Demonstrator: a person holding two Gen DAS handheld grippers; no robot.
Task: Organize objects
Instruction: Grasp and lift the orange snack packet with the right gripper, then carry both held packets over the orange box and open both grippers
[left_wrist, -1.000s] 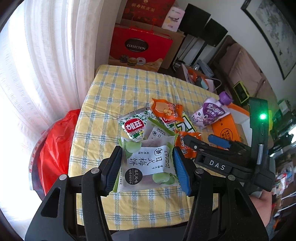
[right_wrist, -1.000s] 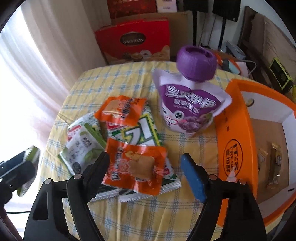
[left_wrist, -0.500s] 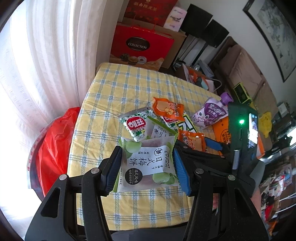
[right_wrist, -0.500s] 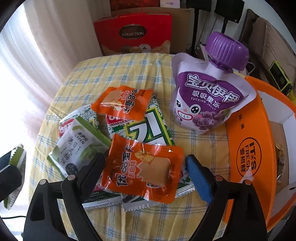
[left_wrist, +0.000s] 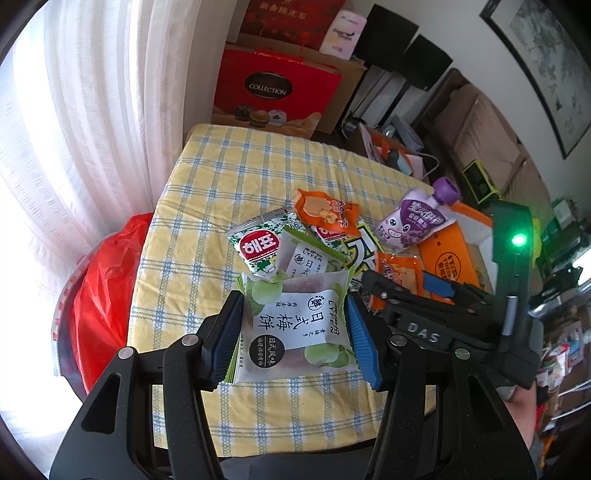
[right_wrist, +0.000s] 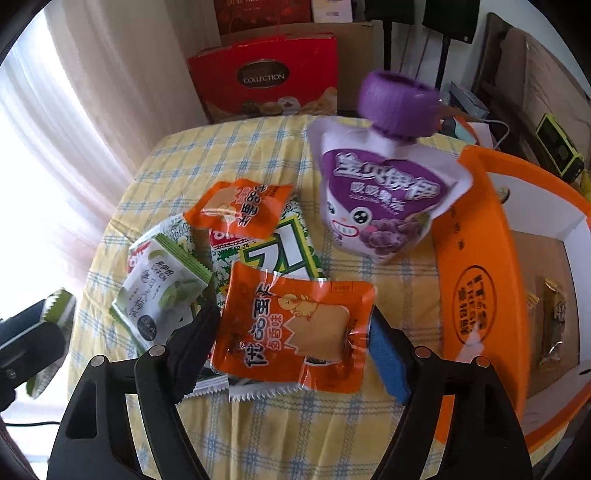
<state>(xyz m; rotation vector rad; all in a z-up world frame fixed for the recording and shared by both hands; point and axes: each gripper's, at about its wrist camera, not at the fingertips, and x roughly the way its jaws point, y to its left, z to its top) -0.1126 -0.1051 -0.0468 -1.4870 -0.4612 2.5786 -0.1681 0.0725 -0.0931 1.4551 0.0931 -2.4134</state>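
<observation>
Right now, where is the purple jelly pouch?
In the right wrist view the purple jelly pouch lies upper right on the checked tablecloth, beside the orange box.

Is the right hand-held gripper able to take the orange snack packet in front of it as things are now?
Probably yes. The orange snack packet lies on top of the pile, nothing covers it, and it already sits between the closing jaws of the right hand-held gripper. The purple pouch stands clear behind.

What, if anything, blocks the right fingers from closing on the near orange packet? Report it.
Nothing visible does. The right gripper is closing with the orange packet already between its fingers, which straddle its two short edges. The packet lies on top of the green seaweed packs, so nothing covers it.
</observation>
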